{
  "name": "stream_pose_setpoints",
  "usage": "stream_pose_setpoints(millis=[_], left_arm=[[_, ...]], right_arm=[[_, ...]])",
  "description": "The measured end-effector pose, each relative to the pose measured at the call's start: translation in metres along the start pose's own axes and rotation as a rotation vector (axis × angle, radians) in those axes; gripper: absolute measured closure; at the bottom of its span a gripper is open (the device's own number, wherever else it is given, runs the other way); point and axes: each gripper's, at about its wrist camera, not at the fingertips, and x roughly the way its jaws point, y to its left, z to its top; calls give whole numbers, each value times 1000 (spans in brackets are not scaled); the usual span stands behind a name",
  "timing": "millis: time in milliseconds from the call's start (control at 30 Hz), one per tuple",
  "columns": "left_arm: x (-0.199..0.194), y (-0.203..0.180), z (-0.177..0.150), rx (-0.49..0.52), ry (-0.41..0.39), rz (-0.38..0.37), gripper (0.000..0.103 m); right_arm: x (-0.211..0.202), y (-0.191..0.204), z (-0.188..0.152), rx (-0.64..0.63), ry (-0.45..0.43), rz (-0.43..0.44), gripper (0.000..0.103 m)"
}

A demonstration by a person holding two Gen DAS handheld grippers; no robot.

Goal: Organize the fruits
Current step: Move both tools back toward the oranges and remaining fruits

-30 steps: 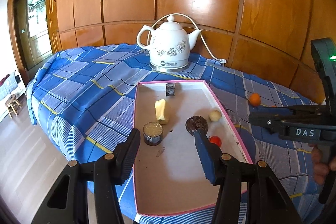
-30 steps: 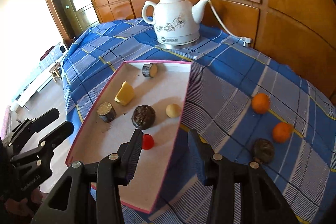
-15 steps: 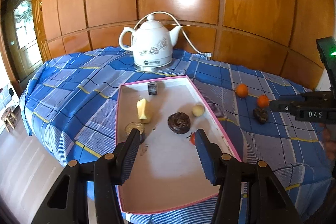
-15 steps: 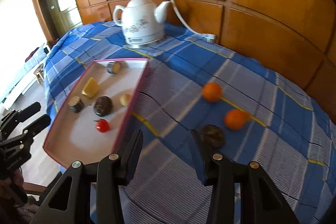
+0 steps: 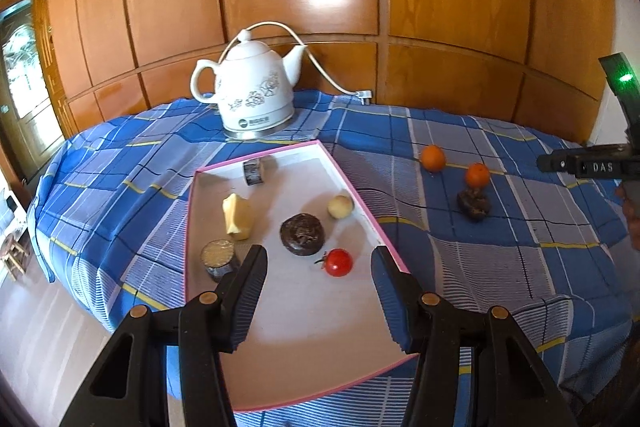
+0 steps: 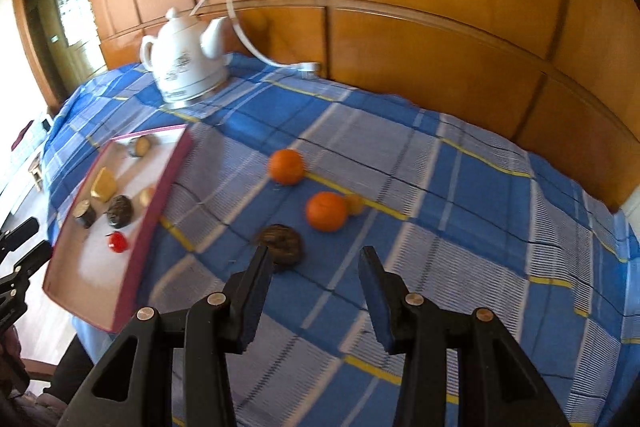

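The right tool (image 6: 312,291) is hanging released and empty above the blue plaid surface (image 6: 460,227), pointing steeply down, its left finger just at the dark wrinkled fruit (image 6: 282,241). Two oranges (image 6: 326,211) are lying just beyond, toward the far wall edge. A good pick would probably centre the fingers either side of one fruit, keeping clear of its neighbours. The left tool (image 5: 318,291), also released and empty, is tilting down over the pink-rimmed tray (image 5: 360,187) holding a cherry tomato (image 5: 338,262).

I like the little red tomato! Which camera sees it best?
The left wrist view: the tomato lies sharp and close in the tray. The right wrist view shows it small, blurry, far off to the left.
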Motion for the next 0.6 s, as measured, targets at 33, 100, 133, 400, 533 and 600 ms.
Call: stream_pose_setpoints(millis=[33, 100, 133, 400, 533, 600], left_arm=[[1, -2, 1, 5, 1, -3, 48], [2, -7, 2, 18, 5, -11, 48], [3, -9, 3, 23, 6, -15, 48], [23, -32, 16, 42, 59, -92, 48], [35, -44, 26, 40, 85, -126, 48], [43, -51, 33, 38, 94, -149, 48]], right_arm=[[1, -6, 0, 8, 1, -9, 58], [3, -20, -2, 33, 4, -29, 58], [4, -28, -4, 50, 7, -41, 58], [25, -79, -18, 201, 64, -97, 58], [28, -83, -20, 230, 92, -99, 58], [31, -81, -20, 217, 105, -110, 58]])
